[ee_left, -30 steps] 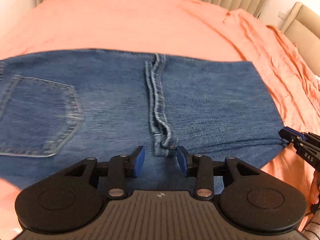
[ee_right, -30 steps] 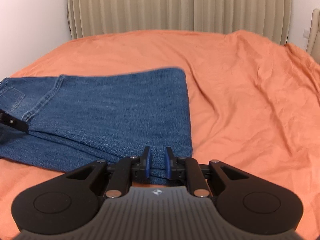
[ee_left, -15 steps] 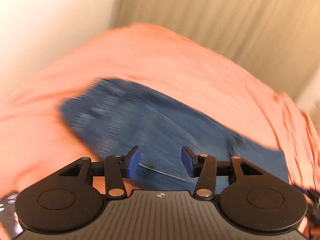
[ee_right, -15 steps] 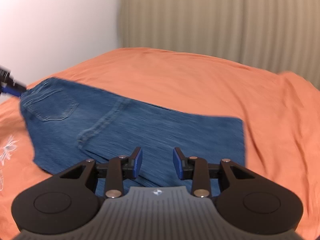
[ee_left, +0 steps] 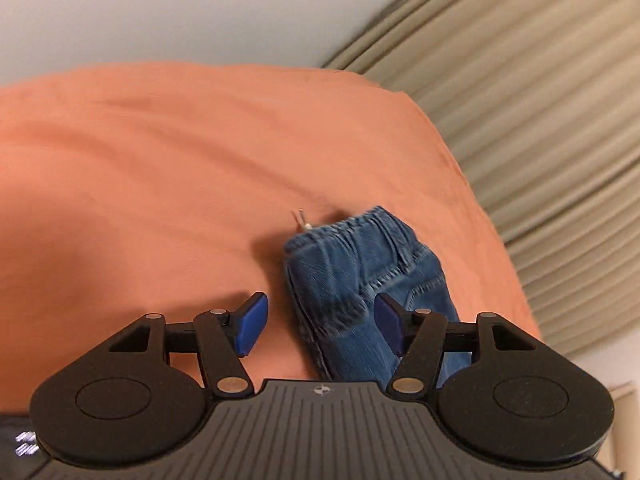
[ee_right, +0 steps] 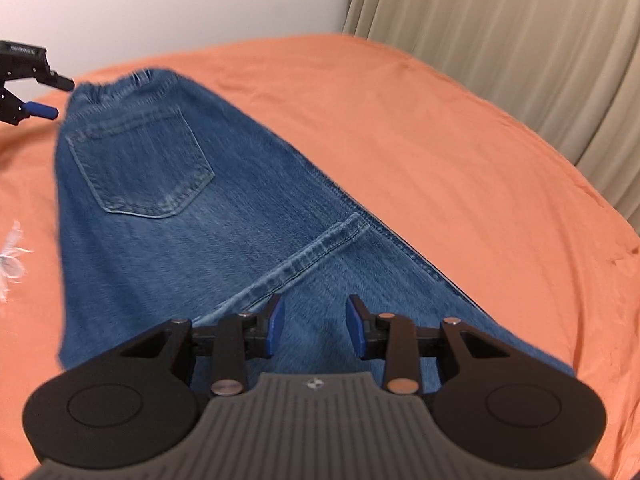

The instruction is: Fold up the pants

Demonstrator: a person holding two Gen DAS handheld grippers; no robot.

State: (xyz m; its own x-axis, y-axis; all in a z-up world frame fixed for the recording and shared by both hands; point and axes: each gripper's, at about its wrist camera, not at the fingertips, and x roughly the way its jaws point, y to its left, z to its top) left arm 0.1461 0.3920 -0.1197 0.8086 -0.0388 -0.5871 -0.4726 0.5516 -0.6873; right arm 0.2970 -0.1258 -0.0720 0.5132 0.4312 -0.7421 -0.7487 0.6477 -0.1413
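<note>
1. Bed: covered by an orange sheet with soft creases, filling most of both views.
2. Embroidered motif: pale, flower-like, at the sheet's left edge in the right wrist view; blurred.
3. Wall: plain and pale, behind the far left of the bed.
4. Curtain: beige, vertically pleated, hanging beyond the bed's far right edge.
5. Lighting: even and soft.
</note>
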